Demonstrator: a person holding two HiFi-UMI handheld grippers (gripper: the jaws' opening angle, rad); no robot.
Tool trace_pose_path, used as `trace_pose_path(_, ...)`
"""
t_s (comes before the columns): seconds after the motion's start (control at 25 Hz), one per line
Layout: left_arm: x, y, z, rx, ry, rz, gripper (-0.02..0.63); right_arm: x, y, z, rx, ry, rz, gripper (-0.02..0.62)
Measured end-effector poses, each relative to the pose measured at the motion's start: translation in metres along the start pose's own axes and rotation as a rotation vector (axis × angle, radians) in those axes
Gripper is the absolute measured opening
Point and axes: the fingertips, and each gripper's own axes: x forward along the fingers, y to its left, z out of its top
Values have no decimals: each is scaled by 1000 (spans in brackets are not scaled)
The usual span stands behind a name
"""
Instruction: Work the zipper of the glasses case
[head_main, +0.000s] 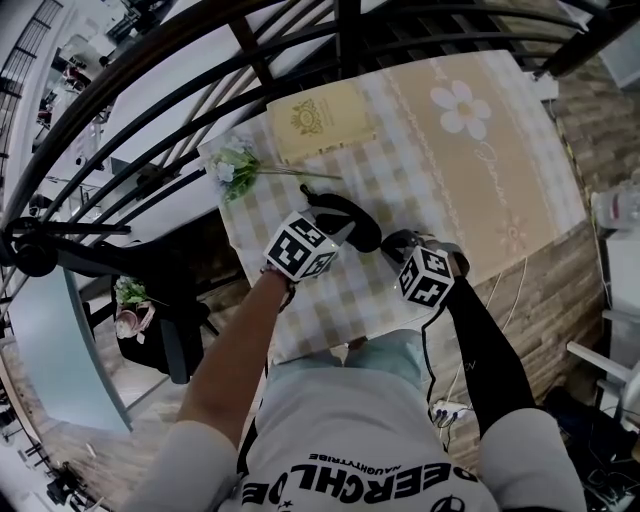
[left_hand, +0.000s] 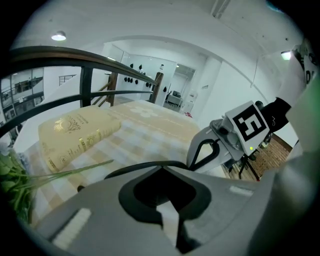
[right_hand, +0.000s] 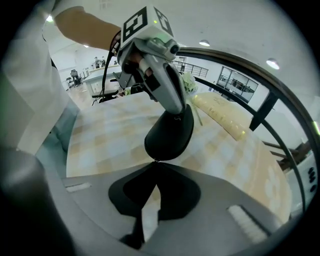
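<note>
1. The black case (head_main: 350, 218) lay over the checked cloth (head_main: 450, 180) near the table's front edge, between the two grippers. The book (head_main: 320, 120) and the flowers (head_main: 235, 168) were farther back.
2. In the head view its long axis ran slantwise, from upper left to lower right.
3. In the right gripper view one rounded end of the case pointed straight at that gripper, and the rest ran away from it towards the left gripper. From the left gripper view only the case's dark rim showed, lying crosswise at the jaw tips.
4. The left gripper (head_main: 325, 232) came down on the far part of the case, its jaws closed on the case.
5. The right gripper (head_main: 398, 243) sat at the near end, pointing steeply down. Its jaws were pressed together on the small zipper pull (right_hand: 156, 161) at the tip of the case.
6. Whether the case rested on the cloth or was held just above it could not be told.
</note>
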Motion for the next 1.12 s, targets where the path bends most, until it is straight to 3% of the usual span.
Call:
trace_pose_path(0.2,8,-7,9,34,13,11,20,-11,-35,-17,37,15,-73,29)
trace_pose_path(0.48,21,-5,20,73,49,25,18,-9,-94,-23,157,19,-242,29)
trace_pose_path(0.6,26,-4,18,125,79,40,20,-3,-98,-22,178,18,-240,29)
trace_pose_path(0.76,10,19,29,189,60,160,20,2,-98,-24,168,14,-230,30)
trace_pose_path(0.88,7,38,23,233,124,217,20,4,-98,-26,155,24,-226,30)
trace_pose_path(1.04,11,48,17,152,96,212,12,7,-98,-27,149,31,-219,31)
trace_pose_path(1.12,11,47,17,160,92,208,12,7,-97,-27,145,32,-215,29)
